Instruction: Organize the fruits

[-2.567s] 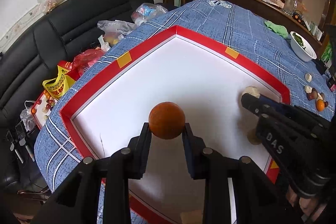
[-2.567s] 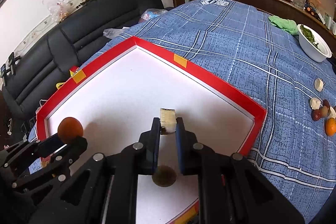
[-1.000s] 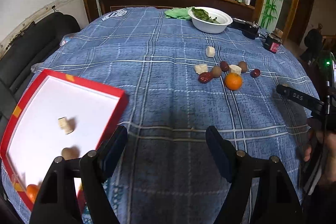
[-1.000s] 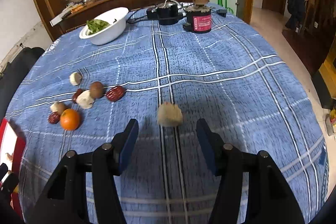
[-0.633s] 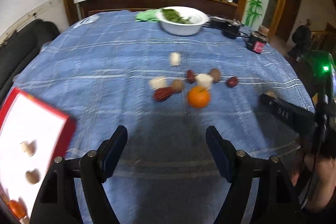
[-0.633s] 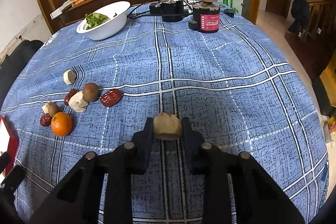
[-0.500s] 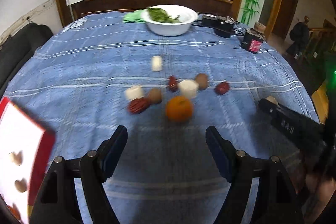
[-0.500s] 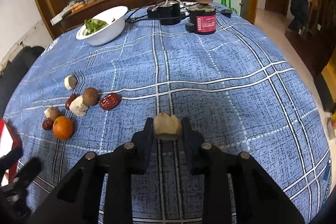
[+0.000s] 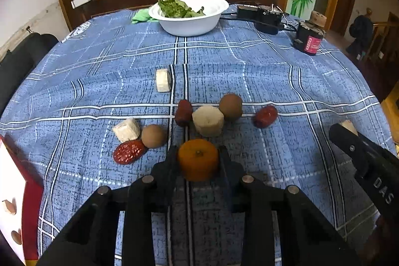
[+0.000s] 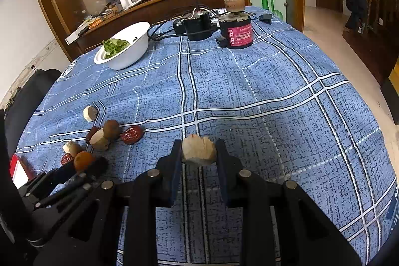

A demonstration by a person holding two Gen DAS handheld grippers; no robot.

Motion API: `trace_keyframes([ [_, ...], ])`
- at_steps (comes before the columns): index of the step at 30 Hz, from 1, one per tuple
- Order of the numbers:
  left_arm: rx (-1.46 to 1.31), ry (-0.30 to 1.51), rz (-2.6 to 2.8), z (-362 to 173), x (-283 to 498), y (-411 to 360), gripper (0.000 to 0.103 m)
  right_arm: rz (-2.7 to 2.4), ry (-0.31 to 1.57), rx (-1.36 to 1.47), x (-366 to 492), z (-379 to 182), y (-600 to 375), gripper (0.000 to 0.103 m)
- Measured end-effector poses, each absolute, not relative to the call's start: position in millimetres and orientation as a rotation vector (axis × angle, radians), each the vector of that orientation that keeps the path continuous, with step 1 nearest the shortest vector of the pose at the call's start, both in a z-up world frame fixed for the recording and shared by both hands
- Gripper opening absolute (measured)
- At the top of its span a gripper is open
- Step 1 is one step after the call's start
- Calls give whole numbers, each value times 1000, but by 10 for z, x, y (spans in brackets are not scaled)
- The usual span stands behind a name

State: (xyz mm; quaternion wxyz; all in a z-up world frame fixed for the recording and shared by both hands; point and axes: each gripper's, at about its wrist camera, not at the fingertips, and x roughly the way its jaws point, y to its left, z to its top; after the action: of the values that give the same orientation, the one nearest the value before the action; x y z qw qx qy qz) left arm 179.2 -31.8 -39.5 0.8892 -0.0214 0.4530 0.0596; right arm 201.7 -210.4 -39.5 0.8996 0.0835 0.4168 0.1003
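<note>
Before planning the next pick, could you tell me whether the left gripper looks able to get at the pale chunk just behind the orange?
Probably not yet: the left gripper is closing around the orange, which sits directly before the pale chunk and fills the jaws.

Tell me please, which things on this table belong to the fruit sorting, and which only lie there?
Belong to the job:
- orange, between the closing left tool
- pale chunk, gripped by the right tool
- red dates, brown round fruits, white pieces
- red-rimmed tray

Just lying about:
- bowl of greens
- dark jar
- black cabled device
- green cloth
</note>
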Motion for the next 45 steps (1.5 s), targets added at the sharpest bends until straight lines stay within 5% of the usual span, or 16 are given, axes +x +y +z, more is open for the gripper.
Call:
trace_keyframes([
  [45,-154,872,107,-45,-264,628,30,364,755,-27,162,91,-1144,28],
])
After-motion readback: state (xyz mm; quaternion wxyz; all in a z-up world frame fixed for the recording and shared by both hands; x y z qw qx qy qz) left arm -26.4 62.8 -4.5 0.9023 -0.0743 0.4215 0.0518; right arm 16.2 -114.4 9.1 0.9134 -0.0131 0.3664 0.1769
